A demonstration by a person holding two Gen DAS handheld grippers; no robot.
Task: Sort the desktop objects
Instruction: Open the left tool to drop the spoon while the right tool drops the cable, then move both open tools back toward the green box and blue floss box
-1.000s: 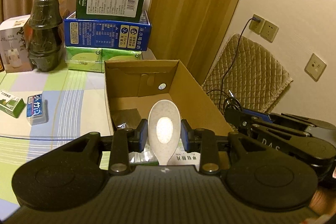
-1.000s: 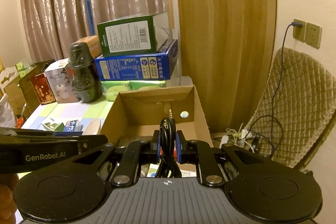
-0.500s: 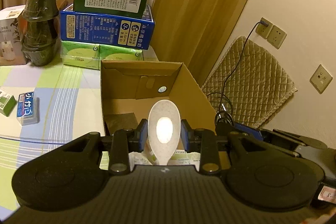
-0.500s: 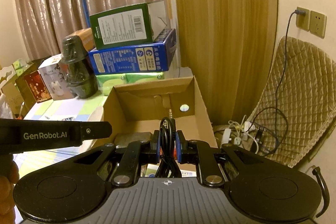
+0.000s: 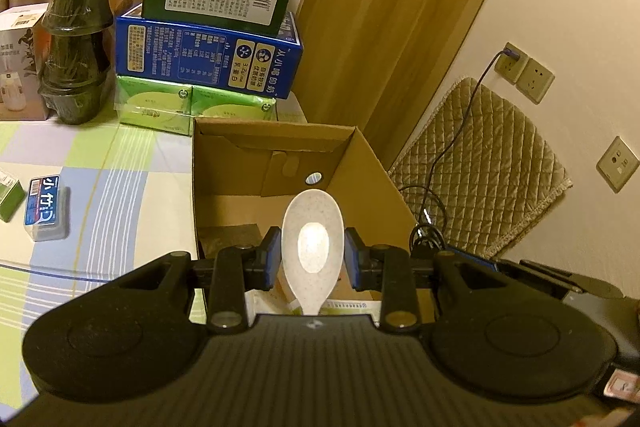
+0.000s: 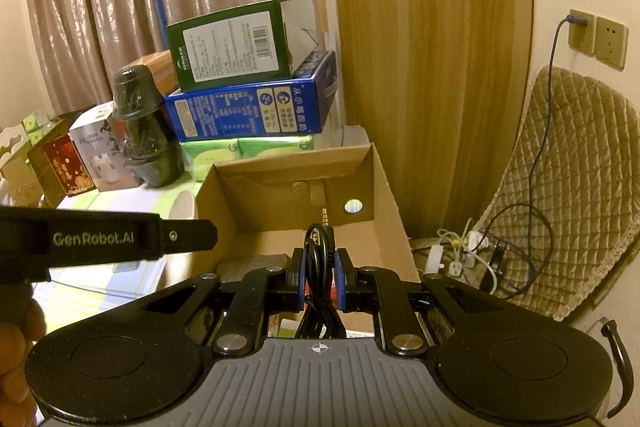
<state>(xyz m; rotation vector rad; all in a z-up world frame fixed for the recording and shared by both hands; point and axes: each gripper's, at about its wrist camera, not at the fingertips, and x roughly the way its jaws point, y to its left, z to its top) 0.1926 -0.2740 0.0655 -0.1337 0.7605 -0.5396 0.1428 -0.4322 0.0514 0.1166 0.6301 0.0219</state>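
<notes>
My left gripper (image 5: 313, 259) is shut on a speckled white spoon (image 5: 312, 239), bowl forward, held over the near end of an open cardboard box (image 5: 280, 147). My right gripper (image 6: 319, 277) is shut on a coiled black audio cable (image 6: 320, 247) with its jack plug pointing up, above the same box (image 6: 384, 179). The left gripper's body (image 6: 104, 243) shows at the left of the right wrist view, and the right gripper's body (image 5: 560, 279) at the right of the left wrist view. A dark packet and papers lie in the box.
Stacked green and blue cartons (image 5: 208, 55) and a dark wrapped jar (image 5: 74, 47) stand behind the box. A small blue-labelled case (image 5: 44, 211) and a green box (image 5: 8, 201) lie on the checked tablecloth at left. A quilted chair (image 6: 568, 187) and floor cables are at right.
Both grippers have risen and moved a little forward over the box, still holding the spoon and the cable. The view now looks more steeply down into the box.
</notes>
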